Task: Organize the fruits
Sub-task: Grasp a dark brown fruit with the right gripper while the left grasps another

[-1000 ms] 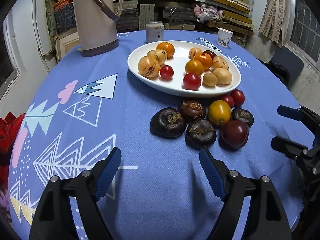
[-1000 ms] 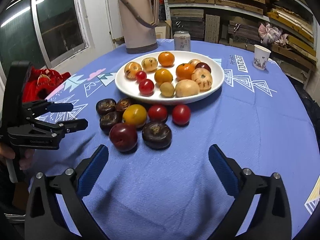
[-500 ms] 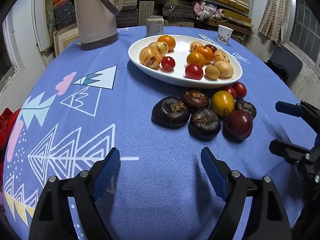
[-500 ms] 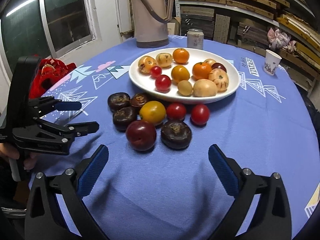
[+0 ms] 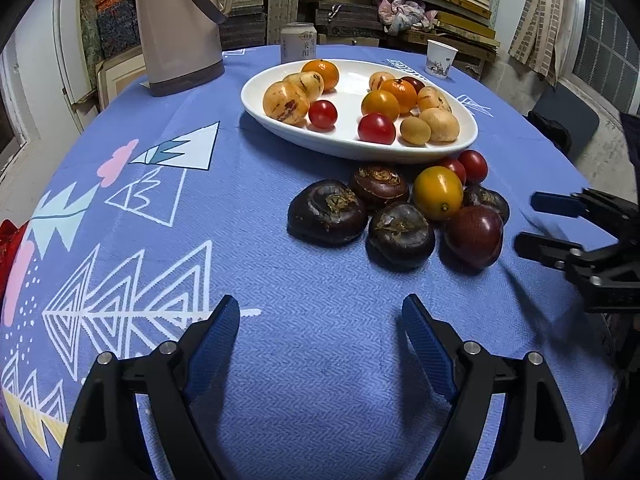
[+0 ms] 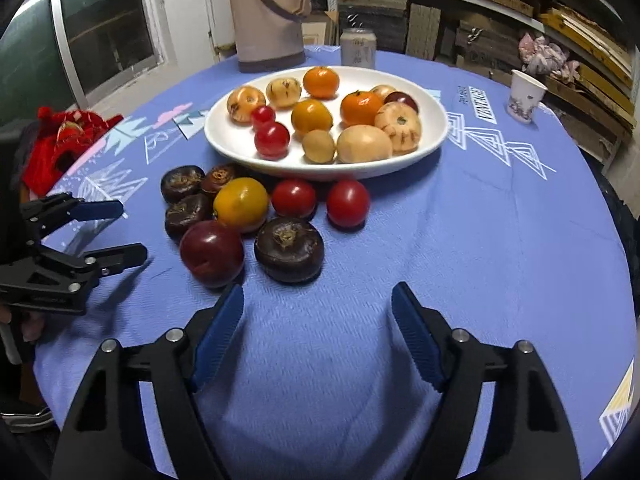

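1. Left wrist view only: grey chair (image 5: 568, 116) and curtain (image 5: 536, 28) off the far right of the counter (image 5: 256, 264). It also shows my right gripper (image 5: 532, 222) side-on at the right edge, near the dark red plum (image 5: 474, 236).
2. Right wrist view only: window (image 6: 92, 32) at left, red cloth (image 6: 60, 144) on the counter's left edge, and my left gripper (image 6: 128, 232) side-on with fingers (image 6: 30, 326) of my hand under it.
3. Both views: thermos (image 5: 176, 28), can (image 5: 298, 42) and paper cup (image 5: 440, 58) at the far side, behind the white plate (image 5: 360, 148) of yellow, orange and red fruit.
4. Loose fruit pile sits just in front of the plate's near rim: four dark water chestnuts, e.g. (image 6: 289, 249), a yellow tomato (image 6: 241, 204), two red tomatoes (image 6: 294, 199), and the plum. All packed touching or nearly touching.
5. Left gripper (image 5: 320, 328): released, jaws wide, nothing between them, only bare cloth.
6. Right gripper (image 6: 318, 316): jaws closing, nothing between them; the plum (image 6: 212, 254) is just ahead of my left fingertip (image 6: 224, 316).
7. Room: open cloth left of the pile and right of the plate; the near counter edge is close under both grippers.
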The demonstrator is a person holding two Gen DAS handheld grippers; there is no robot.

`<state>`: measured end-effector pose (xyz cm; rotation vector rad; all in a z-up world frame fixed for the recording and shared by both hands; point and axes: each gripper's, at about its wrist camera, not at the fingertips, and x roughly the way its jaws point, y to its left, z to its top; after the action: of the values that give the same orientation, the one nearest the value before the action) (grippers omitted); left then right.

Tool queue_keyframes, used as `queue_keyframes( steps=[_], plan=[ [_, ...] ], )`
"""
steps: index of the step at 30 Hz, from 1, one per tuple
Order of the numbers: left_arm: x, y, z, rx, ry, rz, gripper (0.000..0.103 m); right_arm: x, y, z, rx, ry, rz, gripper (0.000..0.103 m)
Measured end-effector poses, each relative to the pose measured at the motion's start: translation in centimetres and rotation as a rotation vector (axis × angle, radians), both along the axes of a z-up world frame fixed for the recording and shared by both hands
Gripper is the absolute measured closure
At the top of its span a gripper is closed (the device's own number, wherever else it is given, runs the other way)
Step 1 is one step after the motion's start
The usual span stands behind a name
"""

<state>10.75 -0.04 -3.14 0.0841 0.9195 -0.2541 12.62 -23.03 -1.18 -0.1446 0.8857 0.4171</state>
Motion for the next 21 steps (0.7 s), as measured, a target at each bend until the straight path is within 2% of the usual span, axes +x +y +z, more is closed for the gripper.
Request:
queue_keyframes(
  steps=[7, 8, 9, 10, 11, 18, 21],
  plan=[
    [-0.2, -0.3, -0.1, 0.011, 0.001, -0.011, 0.015, 2.3, 2.6, -0.5, -0.054, 0.008, 0.061, 0.037],
    [-0.2, -0.4, -0.1, 0.014, 0.001, -0.012, 0.015, 2.5, 2.8, -0.7, -0.051, 0.011, 0.07, 0.042],
    [-0.2, -0.4, -0.2, 0.014, 0.001, -0.012, 0.015, 2.9, 2.8, -0.8, -0.024, 0.024, 0.08, 0.053],
    [-0.2, -0.4, -0.1, 0.016, -0.001, -0.012, 0.015, 3.1, 2.7, -0.9, -0.006, 0.037, 0.078, 0.059],
    [-0.3, -0.5, -0.1, 0.016, -0.002, -0.013, 0.015, 3.1, 2.6, -0.9, 0.005, 0.033, 0.077, 0.061],
    [0.0, -0.9, 0.4, 0.03, -0.016, -0.017, 0.015, 3.0, 0.3, -0.4, 0.173, 0.043, 0.058, 0.061],
    [0.5, -1.0, 0.9, 0.041, -0.028, -0.013, 0.015, 3.0, -0.2, -0.2, 0.211, 0.039, 0.055, 0.061]
  ],
)
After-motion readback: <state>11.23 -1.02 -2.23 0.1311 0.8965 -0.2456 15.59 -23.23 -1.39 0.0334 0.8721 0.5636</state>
